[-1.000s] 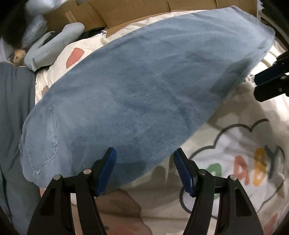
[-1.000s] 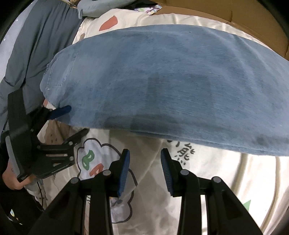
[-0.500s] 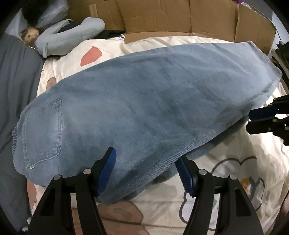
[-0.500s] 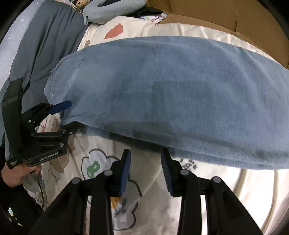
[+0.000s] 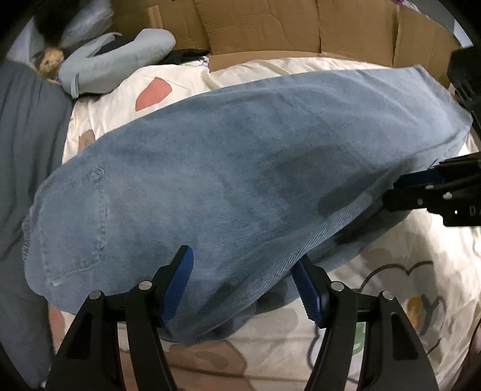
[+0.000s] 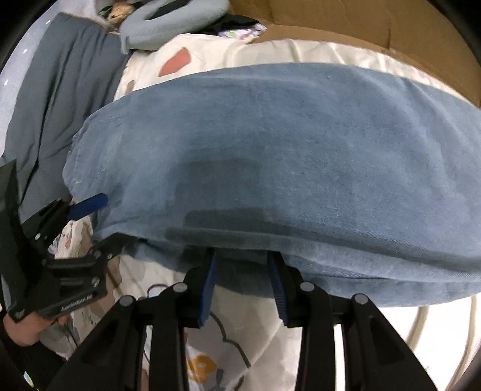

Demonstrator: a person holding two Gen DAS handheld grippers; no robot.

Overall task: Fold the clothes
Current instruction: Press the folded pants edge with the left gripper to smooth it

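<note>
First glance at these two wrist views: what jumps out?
The jeans, a big slab of blue denim lying across the cream cartoon-print quilt, fill most of both views. Both grippers sit at the near hem with jaws apart: the left gripper straddles the edge, and the right gripper has its tips tucked under it. Cardboard lines the far side.

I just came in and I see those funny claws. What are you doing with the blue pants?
A person is folding jeans spread on a cartoon-print blanket. Each hand holds a two-finger gripper. The left gripper and the right gripper both sit at the near edge of the jeans, jaws apart around the denim, not pinching it. The jeans lie doubled lengthwise, back pocket facing up.
</note>
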